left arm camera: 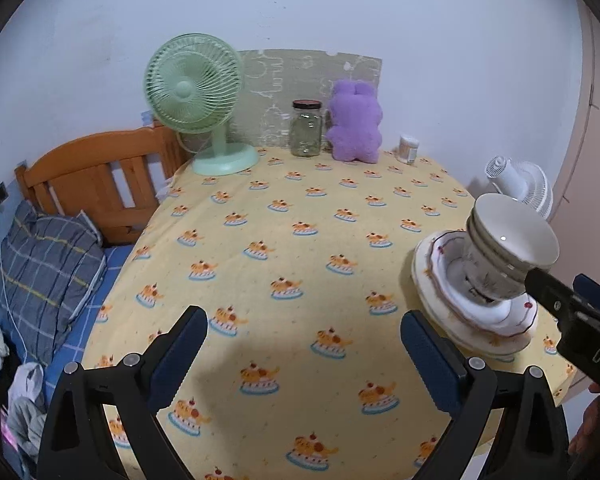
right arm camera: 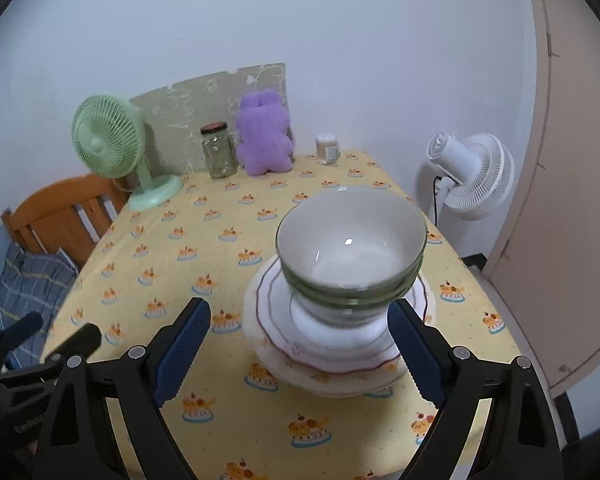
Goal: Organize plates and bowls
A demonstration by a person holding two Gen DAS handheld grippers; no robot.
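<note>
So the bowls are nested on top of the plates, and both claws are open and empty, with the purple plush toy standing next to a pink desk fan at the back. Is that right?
Almost. The desk fan at the back is green, not pink, as the right wrist view shows. The rest holds: the bowls sit nested on the plates, and the left claw and right claw are open and empty, with the purple plush toy nearby.

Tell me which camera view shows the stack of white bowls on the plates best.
The right wrist view: the stack of white bowls sits central, looking into the top bowl, with nested rims visible. The left wrist view shows the stack near its right edge, side-on and partly hidden by the right gripper.
</note>
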